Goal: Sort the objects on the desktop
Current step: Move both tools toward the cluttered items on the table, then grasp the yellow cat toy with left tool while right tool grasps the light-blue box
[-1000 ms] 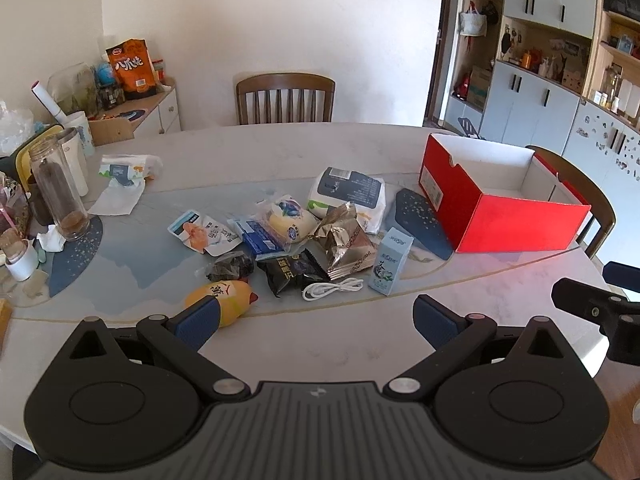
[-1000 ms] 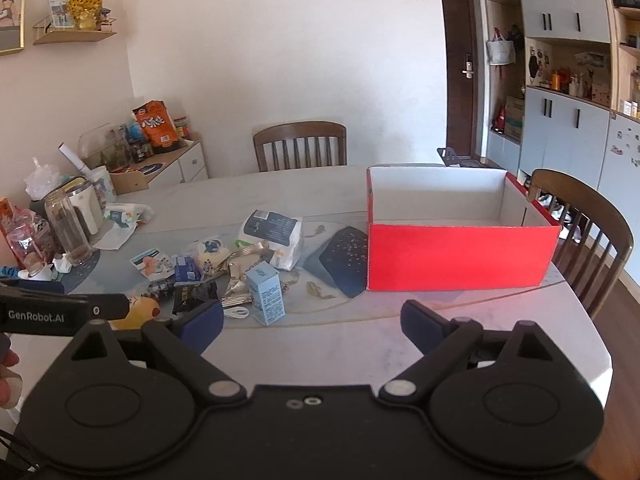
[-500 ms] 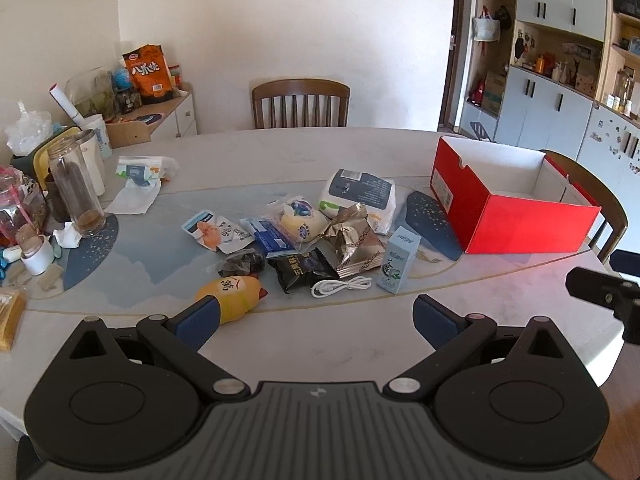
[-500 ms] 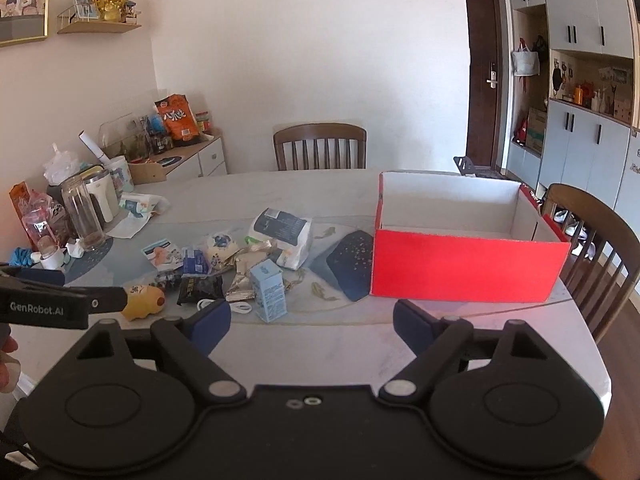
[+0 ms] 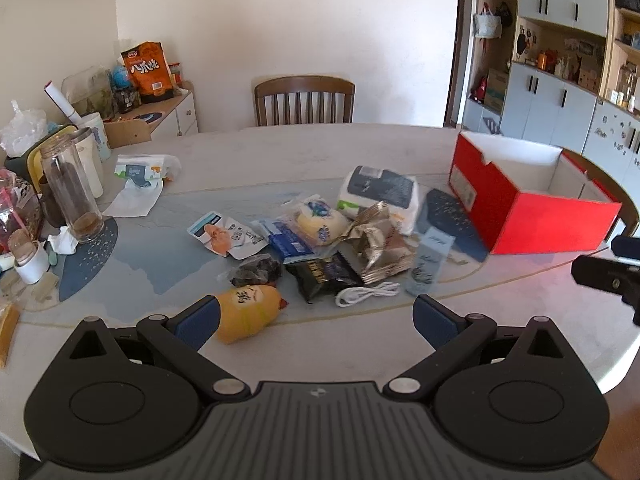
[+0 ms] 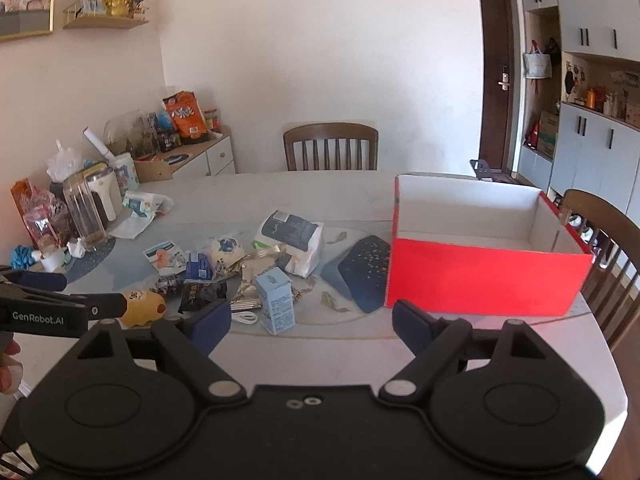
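desktop objects: heaped mid-bench, about a dozen packets beside one red box (image 6: pixel 480 280).
left gripper (image 5: pixel 316 320): wide, nothing held, yellow packet (image 5: pixel 248 312) at its left finger.
right gripper (image 6: pixel 310 326): wide, nothing held, jaws just narrowed slightly.
right view only: "genrobot.ai" lettering, wall shelf (image 6: pixel 104 22).
chairs: two.

A wooden chair (image 5: pixel 304 100) stands behind the table (image 5: pixel 320 148), with grey cabinets (image 5: pixel 560 108) along the right wall.
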A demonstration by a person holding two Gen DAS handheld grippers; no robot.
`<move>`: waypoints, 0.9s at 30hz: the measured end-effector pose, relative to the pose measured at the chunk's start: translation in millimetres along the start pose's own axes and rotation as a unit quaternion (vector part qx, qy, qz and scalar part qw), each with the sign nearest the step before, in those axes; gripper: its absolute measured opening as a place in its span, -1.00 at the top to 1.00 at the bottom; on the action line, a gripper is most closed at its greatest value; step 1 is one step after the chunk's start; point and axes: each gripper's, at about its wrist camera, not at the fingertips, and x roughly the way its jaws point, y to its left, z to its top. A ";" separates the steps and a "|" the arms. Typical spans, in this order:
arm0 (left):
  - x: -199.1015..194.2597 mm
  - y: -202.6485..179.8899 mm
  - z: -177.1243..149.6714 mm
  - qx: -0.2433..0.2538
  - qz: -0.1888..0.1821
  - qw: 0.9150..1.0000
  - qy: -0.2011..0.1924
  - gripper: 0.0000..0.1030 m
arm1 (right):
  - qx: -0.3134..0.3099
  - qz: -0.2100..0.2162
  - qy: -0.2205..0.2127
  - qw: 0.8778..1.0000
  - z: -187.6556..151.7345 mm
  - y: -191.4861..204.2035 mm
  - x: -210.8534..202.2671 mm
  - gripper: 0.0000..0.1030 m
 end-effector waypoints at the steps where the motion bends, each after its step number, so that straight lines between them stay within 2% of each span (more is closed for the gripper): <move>1: 4.3 3.6 0.3 0.003 -0.002 1.000 -0.001 -1.00 | -0.001 0.000 0.003 1.000 1.1 1.3 5.9 -0.69; 7: 39.6 29.8 -0.7 0.034 -0.005 0.999 0.003 -1.00 | -0.006 -0.001 0.027 1.000 5.2 13.6 48.9 -0.62; 14: 86.3 55.1 -8.4 0.050 -0.020 0.998 0.036 -0.99 | -0.015 -0.006 0.063 0.998 4.8 28.6 99.2 -0.54; 21: 112.9 67.5 -15.1 0.062 -0.038 0.996 0.053 -0.98 | -0.023 -0.018 0.098 0.995 1.0 36.2 138.6 -0.43; 23: 117.1 70.8 -16.4 0.066 -0.039 0.995 0.057 -0.91 | -0.027 -0.020 0.106 0.994 0.6 38.3 148.0 -0.40; 27: 123.4 75.2 -19.5 0.072 -0.055 0.993 0.070 -0.57 | -0.034 -0.027 0.117 0.992 0.3 41.6 162.3 -0.30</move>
